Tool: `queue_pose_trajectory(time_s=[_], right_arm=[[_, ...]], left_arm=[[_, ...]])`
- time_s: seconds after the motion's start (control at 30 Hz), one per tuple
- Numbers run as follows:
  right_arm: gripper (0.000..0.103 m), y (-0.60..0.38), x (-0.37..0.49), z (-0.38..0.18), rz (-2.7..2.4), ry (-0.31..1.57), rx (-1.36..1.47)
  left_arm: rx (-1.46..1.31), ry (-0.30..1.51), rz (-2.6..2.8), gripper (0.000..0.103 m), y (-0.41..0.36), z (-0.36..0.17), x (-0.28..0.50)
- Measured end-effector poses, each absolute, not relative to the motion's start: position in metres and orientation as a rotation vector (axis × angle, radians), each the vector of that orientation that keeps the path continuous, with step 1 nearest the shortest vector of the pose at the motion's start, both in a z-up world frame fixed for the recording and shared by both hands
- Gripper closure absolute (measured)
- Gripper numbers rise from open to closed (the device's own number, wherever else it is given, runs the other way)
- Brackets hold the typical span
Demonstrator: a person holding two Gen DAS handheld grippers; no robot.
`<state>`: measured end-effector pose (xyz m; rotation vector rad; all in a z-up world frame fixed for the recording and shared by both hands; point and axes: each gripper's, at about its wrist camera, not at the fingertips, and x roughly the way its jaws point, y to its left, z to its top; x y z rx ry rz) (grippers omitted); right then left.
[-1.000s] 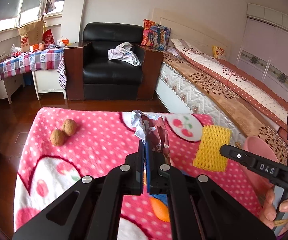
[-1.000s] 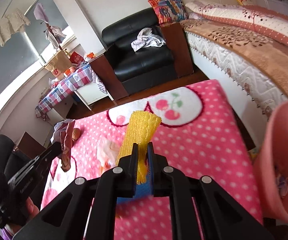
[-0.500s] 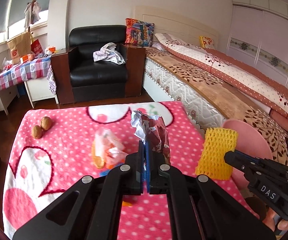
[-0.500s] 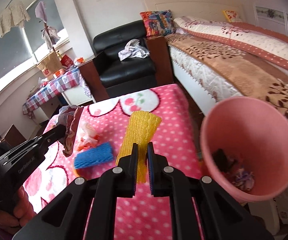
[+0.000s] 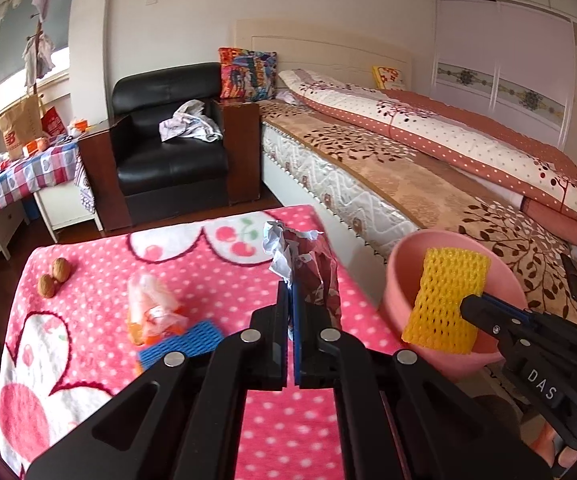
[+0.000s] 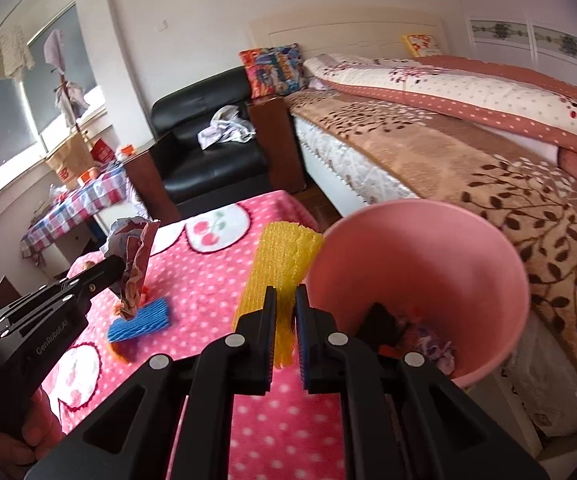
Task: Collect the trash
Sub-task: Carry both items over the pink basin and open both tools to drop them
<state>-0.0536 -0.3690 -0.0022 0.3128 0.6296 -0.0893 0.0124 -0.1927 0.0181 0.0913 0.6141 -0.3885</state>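
Pink dotted blanket covers the table beside a bed. Left gripper is clamped tight on a crumpled wrapper above it; right gripper pinches a yellow foam net at the pink bin's rim. Blue foam net lies on the blanket.

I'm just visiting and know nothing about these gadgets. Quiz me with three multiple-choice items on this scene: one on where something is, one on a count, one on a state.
1. Where is the blue foam net?
A. in the pink bin
B. on the pink dotted blanket
C. on the armchair

2. How many walnuts lie on the blanket?
A. two
B. four
C. none

3. What is the right gripper doing?
A. hanging open and empty
B. holding a walnut
C. clamping the yellow foam net

Answers: 1 B, it lies flat on the blanket. 2 A, a pair sits near the far left edge. 3 C, the net stands pinched between its fingers beside the pink bin.
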Motion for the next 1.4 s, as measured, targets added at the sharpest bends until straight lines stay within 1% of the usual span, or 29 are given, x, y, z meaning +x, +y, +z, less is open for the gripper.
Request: queue_pose_trajectory(time_s=[0.53, 0.8, 1.4], right_arm=[[0.094, -0.445, -0.069, -0.012, -0.263, 0.614, 0.344], [0.094, -0.472, -0.073, -0.029, -0.327, 0.643, 0.353], [0.094, -0.493, -0.058, -0.056, -0.35, 0.694, 0.355]], left_arm=[[0.179, 0.597, -0.474, 0.102, -0.279, 0.012, 0.015], [0.235, 0.623, -0.52, 0.102, -0.317, -0.006, 0.017], [0.313, 0.664, -0.552, 0.102, -0.359, -0.036, 0.023]])
